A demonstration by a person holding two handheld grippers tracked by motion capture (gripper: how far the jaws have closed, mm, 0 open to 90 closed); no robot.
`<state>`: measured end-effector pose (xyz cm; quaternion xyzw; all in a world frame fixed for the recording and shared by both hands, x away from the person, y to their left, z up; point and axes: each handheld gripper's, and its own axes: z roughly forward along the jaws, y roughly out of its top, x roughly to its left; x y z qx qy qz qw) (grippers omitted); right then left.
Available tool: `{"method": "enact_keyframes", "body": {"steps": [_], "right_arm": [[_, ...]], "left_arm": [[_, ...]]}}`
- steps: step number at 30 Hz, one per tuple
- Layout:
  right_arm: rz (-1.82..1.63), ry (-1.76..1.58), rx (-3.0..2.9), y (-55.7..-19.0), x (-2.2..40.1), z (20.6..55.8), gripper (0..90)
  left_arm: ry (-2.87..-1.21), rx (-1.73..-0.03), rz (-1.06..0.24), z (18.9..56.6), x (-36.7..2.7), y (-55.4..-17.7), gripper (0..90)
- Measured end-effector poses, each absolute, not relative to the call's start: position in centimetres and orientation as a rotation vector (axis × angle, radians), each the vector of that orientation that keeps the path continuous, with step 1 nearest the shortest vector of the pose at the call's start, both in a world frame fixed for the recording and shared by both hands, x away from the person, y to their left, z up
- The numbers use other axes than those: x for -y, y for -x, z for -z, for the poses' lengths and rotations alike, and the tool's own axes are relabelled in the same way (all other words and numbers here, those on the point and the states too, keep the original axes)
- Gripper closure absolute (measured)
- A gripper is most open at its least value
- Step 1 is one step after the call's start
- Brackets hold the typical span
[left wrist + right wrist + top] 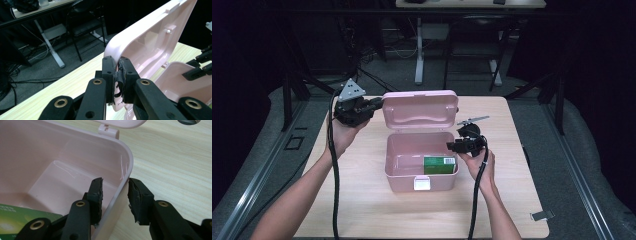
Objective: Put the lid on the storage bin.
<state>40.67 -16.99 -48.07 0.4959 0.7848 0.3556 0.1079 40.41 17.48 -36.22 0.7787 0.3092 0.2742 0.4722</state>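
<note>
Two tools are at work on one pink box with one green packet inside it. The left tool [374,104] is clenched on the edge of the box's lid [147,37]; in the left gripper view its two jaws pinch the lid's rim, which stands raised and open behind the box. The right tool [115,192] straddles the right wall of the pink box [398,175], one jaw inside and one outside. There is a gap between the outer jaw and the wall, and I cannot tell whether the inner jaw touches it; the tool is not gripping.

The green packet [439,164] lies flat on the box floor against the right front corner, just beside the right tool's inner jaw. The rest of the box floor is bare.

The box sits near the middle of the worktop [362,210], with open wood in front and on both sides. One small metal clip [542,215] lies near the front right corner of the worktop, well apart from the box.
</note>
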Motion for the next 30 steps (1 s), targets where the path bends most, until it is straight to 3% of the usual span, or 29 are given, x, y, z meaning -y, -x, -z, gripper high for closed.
{"method": "enact_keyframes", "body": {"steps": [15, 30], "right_arm": [[-1.069, -1.407, -2.34, -40.3, 17.5, 47.2, 57.0], [-1.111, -1.233, -2.201, -40.1, 18.0, 38.8, 52.5]], "left_arm": [[-1.913, -0.739, -0.679, 36.5, -17.5, -38.2, 83.3], [-1.928, -0.72, -0.674, 36.8, -17.6, -37.0, 82.8]]}}
